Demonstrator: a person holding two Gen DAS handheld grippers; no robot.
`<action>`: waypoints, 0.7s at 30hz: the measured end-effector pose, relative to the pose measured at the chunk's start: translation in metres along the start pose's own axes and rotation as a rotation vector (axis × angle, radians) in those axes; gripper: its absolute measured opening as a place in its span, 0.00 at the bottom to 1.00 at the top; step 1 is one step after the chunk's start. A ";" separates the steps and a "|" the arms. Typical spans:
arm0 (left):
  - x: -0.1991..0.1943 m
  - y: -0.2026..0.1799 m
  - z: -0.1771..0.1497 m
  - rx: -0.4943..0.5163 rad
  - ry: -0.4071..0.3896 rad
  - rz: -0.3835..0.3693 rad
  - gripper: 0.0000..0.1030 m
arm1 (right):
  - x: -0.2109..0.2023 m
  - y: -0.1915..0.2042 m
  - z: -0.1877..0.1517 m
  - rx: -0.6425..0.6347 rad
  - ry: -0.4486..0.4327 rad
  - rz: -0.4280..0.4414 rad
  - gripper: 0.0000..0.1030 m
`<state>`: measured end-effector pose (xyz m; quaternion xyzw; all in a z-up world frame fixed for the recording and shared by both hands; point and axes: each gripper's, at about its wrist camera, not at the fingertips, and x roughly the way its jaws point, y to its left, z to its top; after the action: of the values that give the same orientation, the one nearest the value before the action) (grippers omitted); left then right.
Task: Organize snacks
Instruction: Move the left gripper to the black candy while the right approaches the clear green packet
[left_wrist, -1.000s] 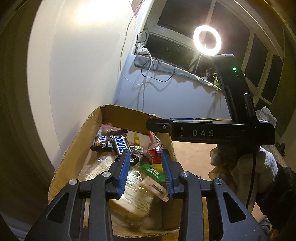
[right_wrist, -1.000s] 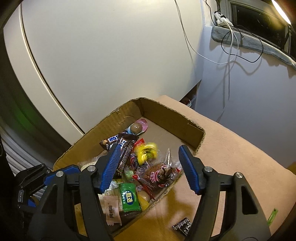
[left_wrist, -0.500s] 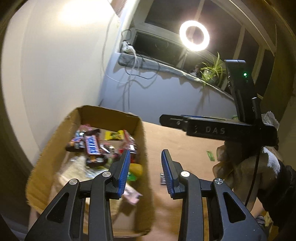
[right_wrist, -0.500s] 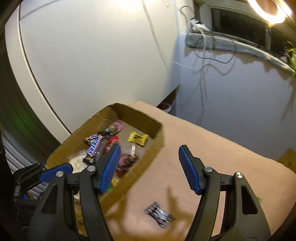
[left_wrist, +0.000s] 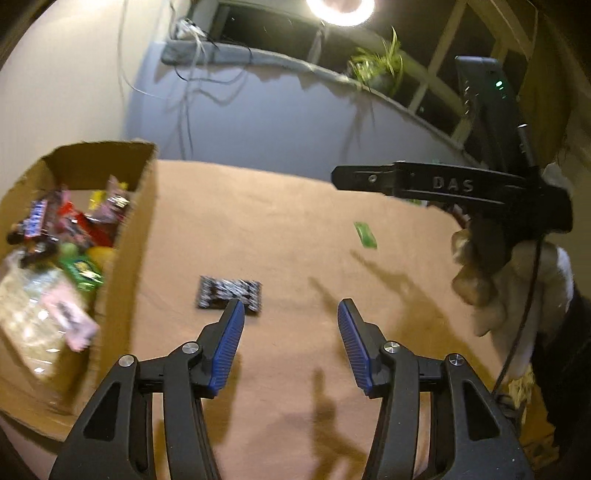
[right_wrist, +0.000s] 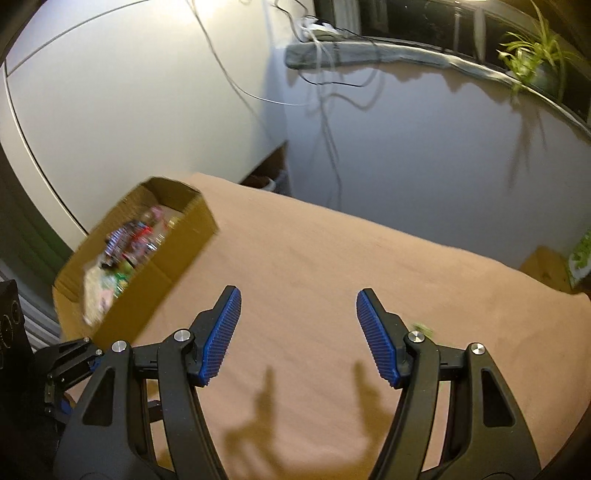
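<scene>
Nearest the left wrist camera, the left gripper (left_wrist: 290, 314) hangs over the tan cloth (left_wrist: 280, 229) with its jaws partly apart and nothing between them; they have just been opening. Just beyond its left blue pad (left_wrist: 225, 347) lies a black-and-white wrapped snack (left_wrist: 229, 291), flat on the cloth and outside the box; the pad's tip overlaps the wrapper's near edge in this view, though whether it touches cannot be told.

The right gripper (right_wrist: 295, 328) is spread fairly wide and also empty, over bare cloth. A small green scrap (right_wrist: 423, 328) peeks out beside its right finger, probably the green packet (left_wrist: 365, 235) that the left camera shows further out, but it is too blurred to be sure.

To take the striped snack well, the left gripper should shift slightly left and forward so the wrapper sits between both pads, then come low enough to pinch its thin edge without bunching the cloth.

Further off on the left stands the cardboard box (left_wrist: 138, 236), already well filled with mixed snacks (left_wrist: 70, 236). Beyond it, cables trail down the wall.
</scene>
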<state>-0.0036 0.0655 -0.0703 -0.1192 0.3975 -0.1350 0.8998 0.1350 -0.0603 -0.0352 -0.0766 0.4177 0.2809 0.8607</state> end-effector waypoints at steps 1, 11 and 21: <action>0.006 -0.002 -0.001 0.001 0.018 0.001 0.50 | -0.001 -0.006 -0.005 0.001 0.006 -0.005 0.66; 0.039 0.008 -0.001 -0.095 0.117 0.034 0.55 | -0.006 -0.056 -0.041 0.052 0.049 -0.052 0.66; 0.054 0.009 0.013 -0.115 0.115 0.093 0.57 | 0.007 -0.091 -0.053 0.104 0.074 -0.030 0.66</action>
<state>0.0422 0.0569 -0.1018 -0.1440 0.4608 -0.0767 0.8724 0.1522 -0.1527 -0.0836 -0.0482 0.4620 0.2429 0.8516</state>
